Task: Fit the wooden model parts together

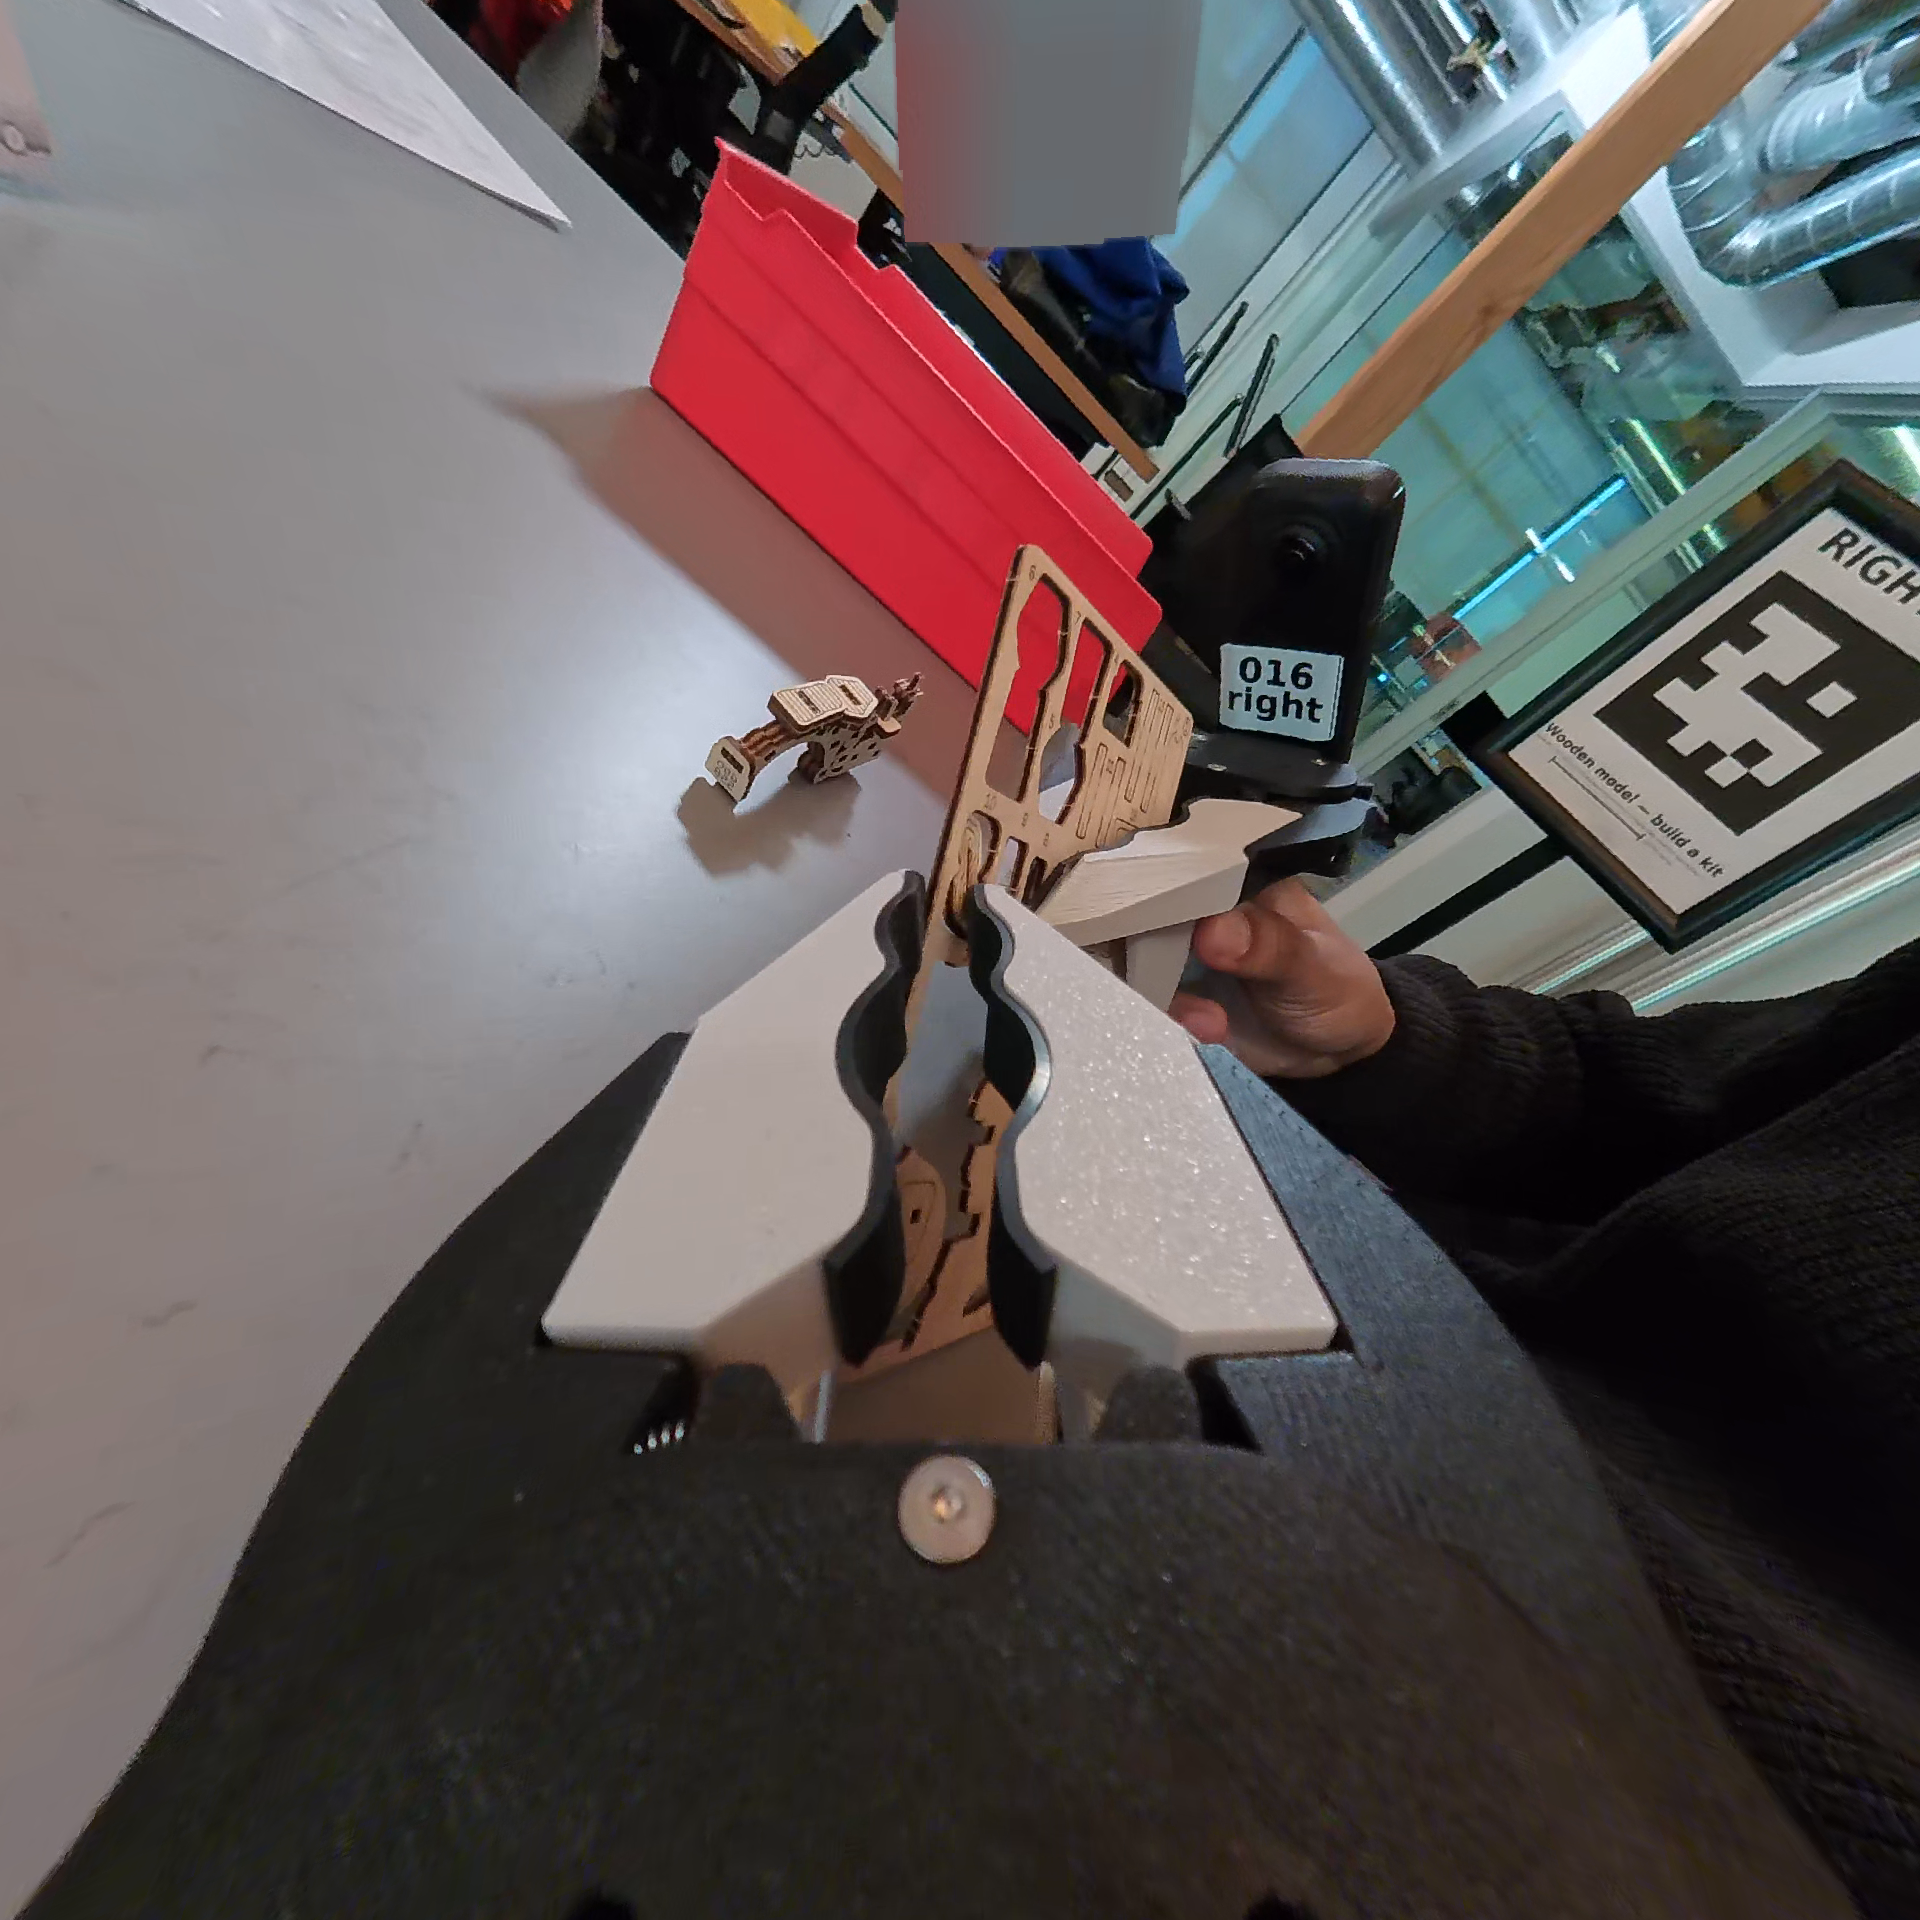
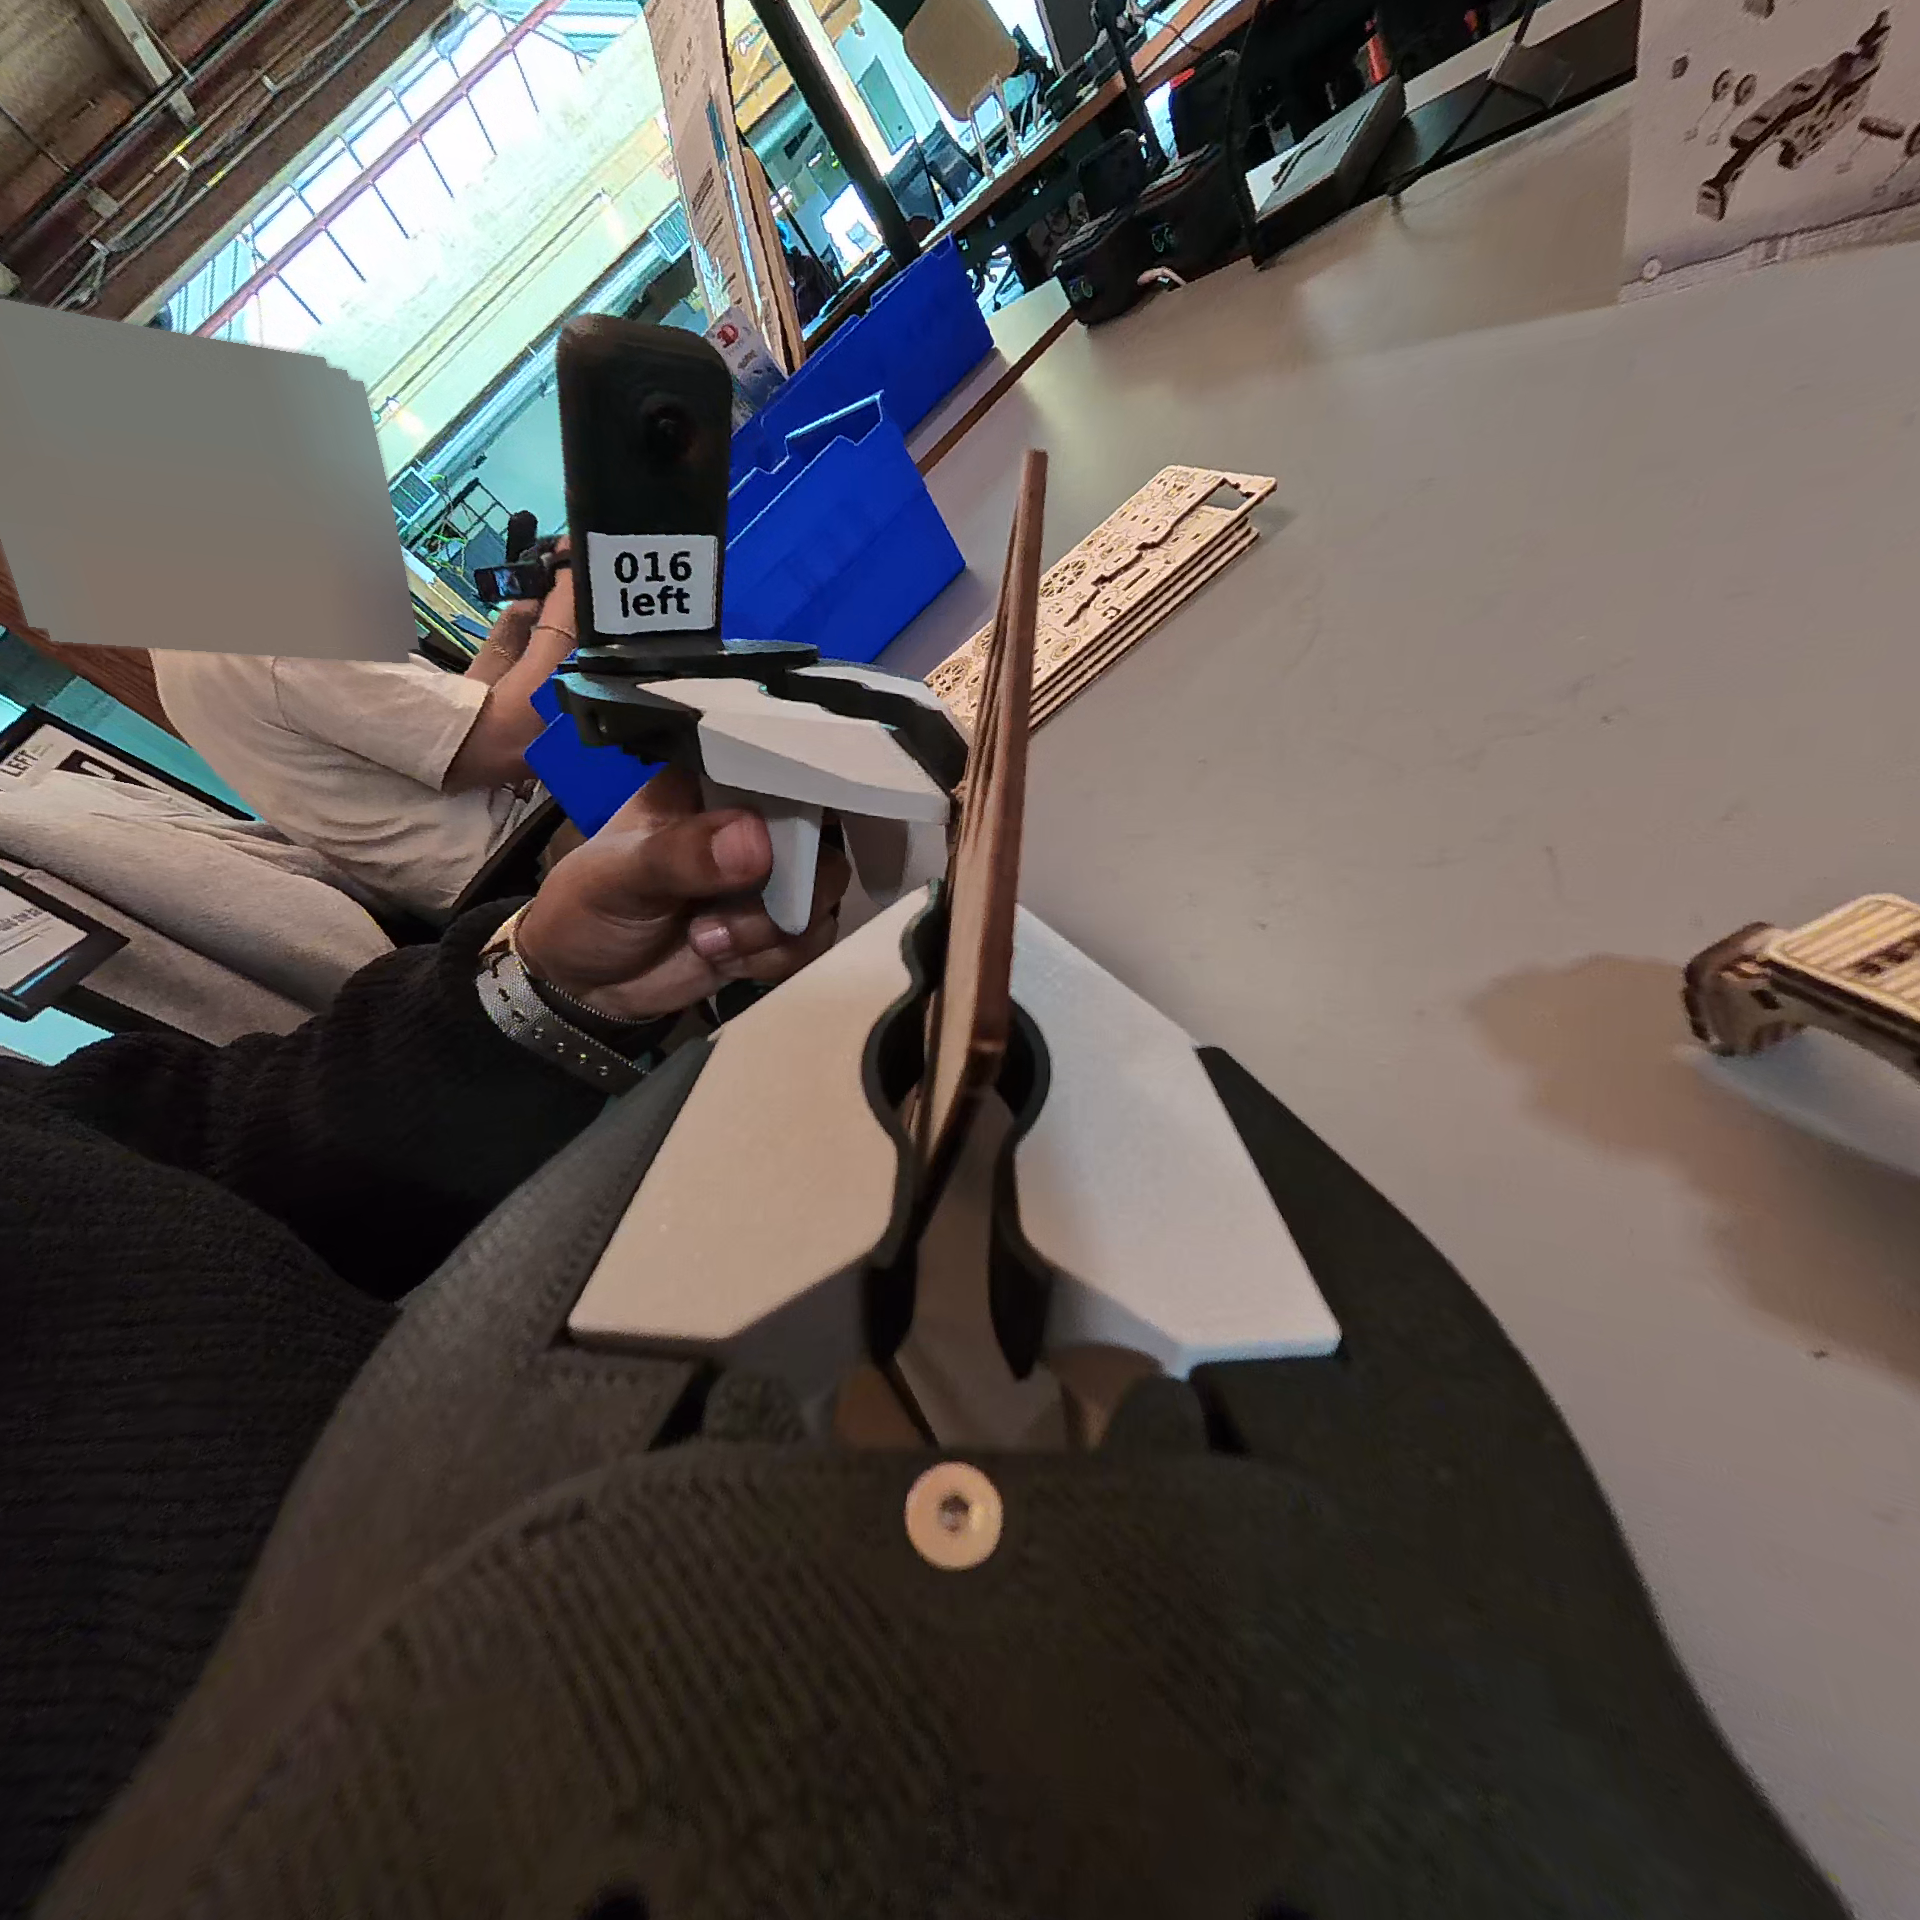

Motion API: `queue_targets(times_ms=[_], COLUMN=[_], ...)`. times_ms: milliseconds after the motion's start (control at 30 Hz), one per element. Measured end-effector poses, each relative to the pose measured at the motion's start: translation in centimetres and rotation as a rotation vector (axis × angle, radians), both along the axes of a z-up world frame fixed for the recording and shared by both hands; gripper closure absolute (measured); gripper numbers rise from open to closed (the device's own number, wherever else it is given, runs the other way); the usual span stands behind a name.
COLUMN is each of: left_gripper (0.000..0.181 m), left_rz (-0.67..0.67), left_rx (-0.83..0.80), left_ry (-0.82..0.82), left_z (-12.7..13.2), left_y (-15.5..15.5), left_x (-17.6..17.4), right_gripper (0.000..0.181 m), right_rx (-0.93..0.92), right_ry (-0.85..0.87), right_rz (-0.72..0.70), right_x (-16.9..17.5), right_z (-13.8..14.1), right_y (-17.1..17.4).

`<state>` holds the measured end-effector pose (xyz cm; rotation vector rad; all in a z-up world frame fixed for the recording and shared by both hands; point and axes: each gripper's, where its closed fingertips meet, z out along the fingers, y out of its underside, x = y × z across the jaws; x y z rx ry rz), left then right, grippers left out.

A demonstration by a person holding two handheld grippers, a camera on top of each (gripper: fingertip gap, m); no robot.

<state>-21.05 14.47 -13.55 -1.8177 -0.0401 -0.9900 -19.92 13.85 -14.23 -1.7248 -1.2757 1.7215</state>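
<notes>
A thin laser-cut wooden parts sheet [image 1: 1039, 707] stands upright above the grey table [image 1: 312, 623]. My left gripper [image 1: 945, 904] is shut on its near edge. My right gripper [image 1: 1143, 862], seen farther off, grips the sheet's other side. In the right wrist view the sheet [image 2: 1003, 727] is edge-on, my right gripper [image 2: 971, 935] is shut on it, and the left gripper [image 2: 951, 769] clamps it from the left. A small partly built wooden model [image 1: 810, 727] lies on the table beyond the sheet; it also shows at the right edge of the right wrist view [image 2: 1818, 977].
A red bin [image 1: 883, 436] stands behind the model. Blue bins [image 2: 852, 520] and a stack of wooden sheets [image 2: 1112, 592] lie at the table's far side. An instruction page [image 2: 1766, 135] lies at the back right. A seated person [image 2: 343, 748] is beyond the table. Both grippers' tips are close together, under 4 cm apart.
</notes>
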Motion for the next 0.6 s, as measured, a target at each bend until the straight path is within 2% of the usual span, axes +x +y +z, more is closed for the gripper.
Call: queue_targets(times_ms=[367,500,600], left_gripper=[0.178,0.176,0.169], left_rz=[0.041,0.024,0.006], left_rx=[-0.003,0.008,0.044], left_ry=[0.146,0.06,-0.088], left_z=[-0.6,-0.3,0.9], left_y=[0.2,0.2,0.1], left_x=[-0.1,-0.1,-0.3], right_gripper=[0.178,0.178,0.178], right_rx=[-0.002,-0.026,-0.068], right_ry=[-0.012,-0.003,0.005], right_rz=[-0.001,-0.001,-0.002], right_x=[-0.1,-0.1,0.0], right_z=[-0.3,-0.3,-0.1], right_y=[0.0,0.1,0.3])
